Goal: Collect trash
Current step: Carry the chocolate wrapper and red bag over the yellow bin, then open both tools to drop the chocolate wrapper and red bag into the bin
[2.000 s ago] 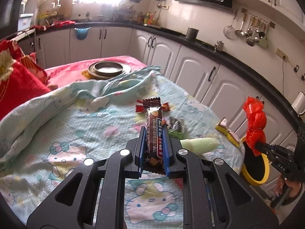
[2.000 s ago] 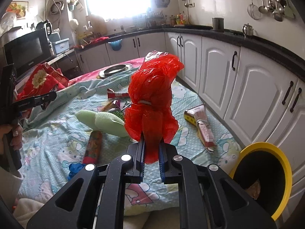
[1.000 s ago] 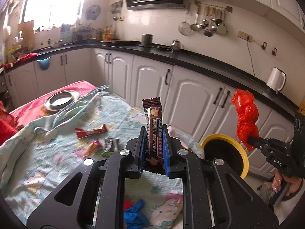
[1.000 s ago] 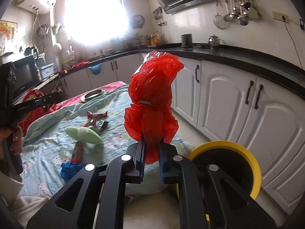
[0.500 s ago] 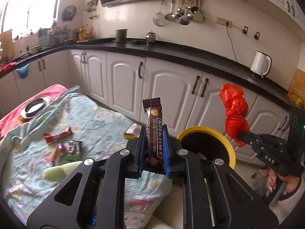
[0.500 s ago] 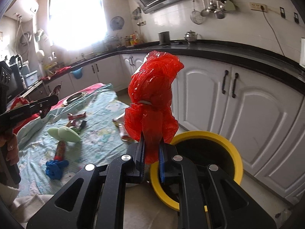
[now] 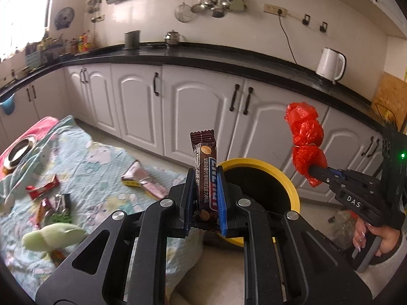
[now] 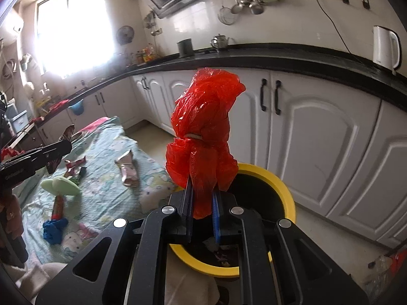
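Note:
My left gripper (image 7: 205, 193) is shut on a brown chocolate bar wrapper (image 7: 204, 167), held upright in front of the yellow-rimmed trash bin (image 7: 285, 178). My right gripper (image 8: 202, 203) is shut on a crumpled red plastic bag (image 8: 206, 127) and holds it over the near rim of the same bin (image 8: 282, 185). The right gripper also shows in the left wrist view (image 7: 320, 171), to the right of the bin, with the red bag (image 7: 304, 137) sticking up. The left gripper shows at the far left of the right wrist view (image 8: 64, 146).
A table with a Hello Kitty cloth (image 7: 101, 162) holds several wrappers (image 7: 42, 190), a pale green piece (image 7: 53, 235), a pink packet (image 8: 127, 170) and a blue rag (image 8: 53, 228). White cabinets (image 7: 198, 111) run behind the bin. A metal bowl (image 7: 15, 152) sits far left.
Both grippers have swung right, away from the table toward the bin. The bin now sits closer and more central in both views. Both grips are unchanged.

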Demonstrator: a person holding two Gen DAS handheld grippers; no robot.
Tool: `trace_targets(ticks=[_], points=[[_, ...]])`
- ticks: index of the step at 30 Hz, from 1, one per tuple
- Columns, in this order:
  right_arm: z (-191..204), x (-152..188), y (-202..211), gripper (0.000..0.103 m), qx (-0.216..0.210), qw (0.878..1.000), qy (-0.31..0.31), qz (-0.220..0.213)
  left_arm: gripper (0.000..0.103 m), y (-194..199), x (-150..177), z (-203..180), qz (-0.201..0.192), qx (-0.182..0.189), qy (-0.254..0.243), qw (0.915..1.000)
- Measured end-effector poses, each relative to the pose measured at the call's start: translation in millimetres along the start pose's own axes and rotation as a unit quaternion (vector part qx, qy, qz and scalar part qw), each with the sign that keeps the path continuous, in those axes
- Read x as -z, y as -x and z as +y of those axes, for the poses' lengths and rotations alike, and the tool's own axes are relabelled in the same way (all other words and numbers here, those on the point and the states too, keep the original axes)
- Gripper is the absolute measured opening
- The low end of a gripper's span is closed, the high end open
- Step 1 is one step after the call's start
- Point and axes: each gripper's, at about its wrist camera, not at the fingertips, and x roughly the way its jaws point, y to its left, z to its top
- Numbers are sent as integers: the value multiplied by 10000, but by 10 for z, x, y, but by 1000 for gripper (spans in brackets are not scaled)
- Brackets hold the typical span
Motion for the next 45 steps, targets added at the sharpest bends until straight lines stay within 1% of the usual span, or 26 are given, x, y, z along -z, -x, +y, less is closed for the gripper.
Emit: trace_targets(ticks=[6,12,17,24,27,29,37,39,41,43,44,45], points=[[-141,83,-54,12,254,9996,-64,66,11,-247,-56,-193,139,204,-117,9996],[-320,183,-113,12,404,9987,-243,201,11,-535,-99,-431,317,430,-325,9980],[-429,261,-208,12,397,9978,-369,386,11,-778,-61,-546,506,585,-388,9962],[-509,379,-357,12,357,9961,-456,665,11,-1105,-7,-601,797,792,-286,9933],[-538,429,-435,14,284,9948,-527,820,12,-1193,-2,-599,870,830,-298,9923],[-526,469,-492,15,259,9941,-510,927,12,-1240,-8,-567,923,890,-204,9915],[-488,536,-623,17,229,9925,-469,1107,13,-1446,-25,-515,1108,954,-37,9892],[-507,555,-642,19,227,9919,-496,1146,16,-1495,-15,-517,1148,952,-16,9888],[-522,560,-657,25,226,9916,-516,1162,22,-1532,-18,-511,1178,930,6,9887],[-544,571,-652,33,253,9915,-553,1151,37,-1552,-25,-500,1173,928,22,9888],[-563,573,-642,35,280,9914,-587,1134,40,-1545,-31,-497,1139,916,15,9893],[-577,571,-639,36,308,9913,-612,1124,47,-1538,-34,-484,1107,891,24,9899]])
